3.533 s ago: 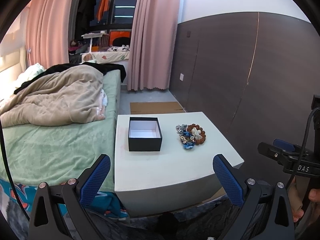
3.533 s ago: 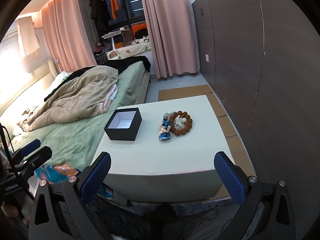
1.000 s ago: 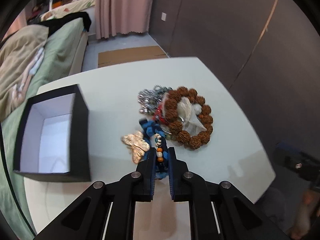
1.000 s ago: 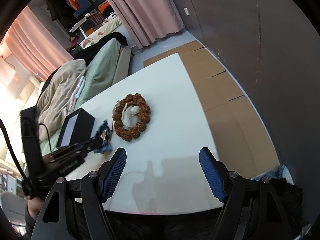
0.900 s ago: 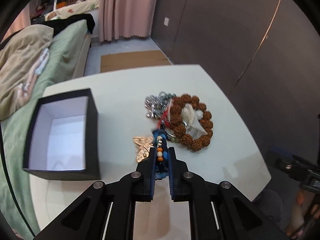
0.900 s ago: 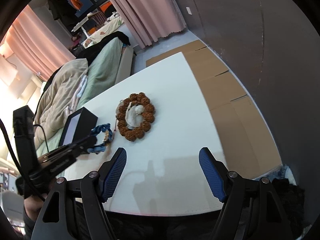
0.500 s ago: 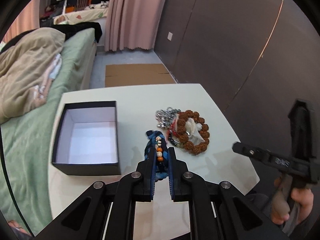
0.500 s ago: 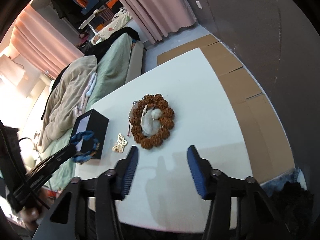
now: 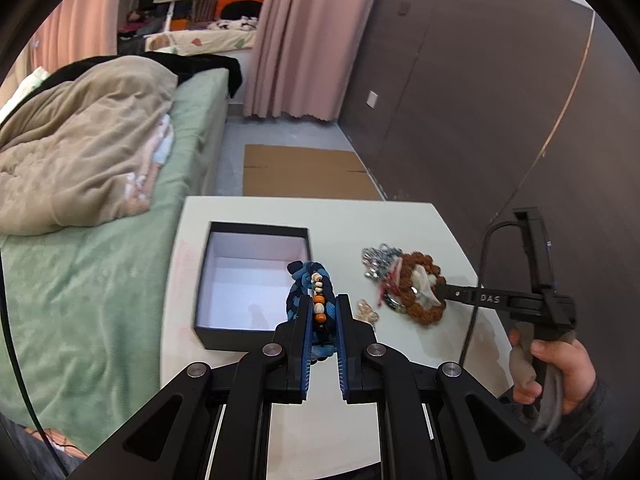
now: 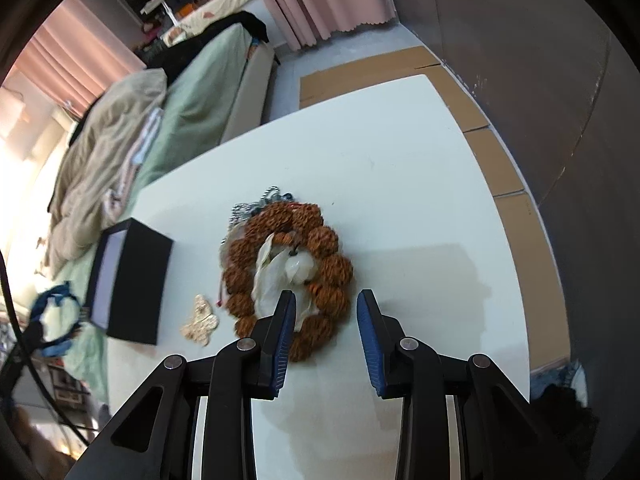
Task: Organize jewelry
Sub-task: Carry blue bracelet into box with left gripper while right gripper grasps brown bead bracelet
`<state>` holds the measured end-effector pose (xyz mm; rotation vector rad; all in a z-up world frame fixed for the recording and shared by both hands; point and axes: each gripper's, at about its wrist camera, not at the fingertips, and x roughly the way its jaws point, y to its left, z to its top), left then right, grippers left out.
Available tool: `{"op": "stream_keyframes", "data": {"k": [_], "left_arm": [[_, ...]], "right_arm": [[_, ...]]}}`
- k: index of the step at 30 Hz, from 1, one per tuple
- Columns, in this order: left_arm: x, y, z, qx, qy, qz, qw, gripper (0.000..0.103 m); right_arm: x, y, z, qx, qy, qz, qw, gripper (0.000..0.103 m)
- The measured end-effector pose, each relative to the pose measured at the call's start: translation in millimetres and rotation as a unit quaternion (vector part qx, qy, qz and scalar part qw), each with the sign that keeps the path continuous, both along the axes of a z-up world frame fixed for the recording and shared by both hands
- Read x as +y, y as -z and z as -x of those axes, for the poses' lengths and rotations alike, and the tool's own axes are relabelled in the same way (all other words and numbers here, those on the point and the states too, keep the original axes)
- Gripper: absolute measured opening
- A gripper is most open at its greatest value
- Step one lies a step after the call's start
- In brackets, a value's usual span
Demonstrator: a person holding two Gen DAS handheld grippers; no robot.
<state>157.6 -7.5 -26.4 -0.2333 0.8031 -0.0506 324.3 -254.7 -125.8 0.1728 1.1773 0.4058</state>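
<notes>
Fingers of left gripper point(image 9: 321, 312) clamp blue bracelet point(image 9: 310, 292) beside box point(image 9: 256, 284) rim; right gripper point(image 10: 326, 312) gapes, straddling brown beads point(image 10: 288, 268).

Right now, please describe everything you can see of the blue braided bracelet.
The blue braided bracelet is a loop of plaited cord in light and dark blue, with a short row of small white, orange and dark beads along one side. It looks soft, like fabric. The left gripper is shut on it and holds it in the air, upright between the blue pads. It hangs in front of the open black box, touching nothing else that I can see.
</notes>
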Motion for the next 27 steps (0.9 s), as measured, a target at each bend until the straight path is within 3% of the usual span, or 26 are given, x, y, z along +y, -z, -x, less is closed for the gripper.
{"op": "stream_keyframes", "data": {"k": [11,17,20,27], "left_arm": [[26,-5,10,-0.007,-0.023,0.011,0.9996,0.011],[29,0,8,-0.003,-0.024,0.02,0.9995,0.011],[28,-1,7,-0.004,-0.02,0.023,0.9995,0.011],[31,-3,1,-0.009,-0.015,0.023,0.9996,0.011]], "right_arm": [[6,5,-19,0.039,-0.039,-0.001,0.999,0.032],[16,4,1,0.015,-0.064,0.05,0.997,0.028],[6,2,1,0.025,-0.048,0.023,0.998,0.019],[-25,-24,6,0.02,-0.011,-0.057,0.998,0.018]]}}
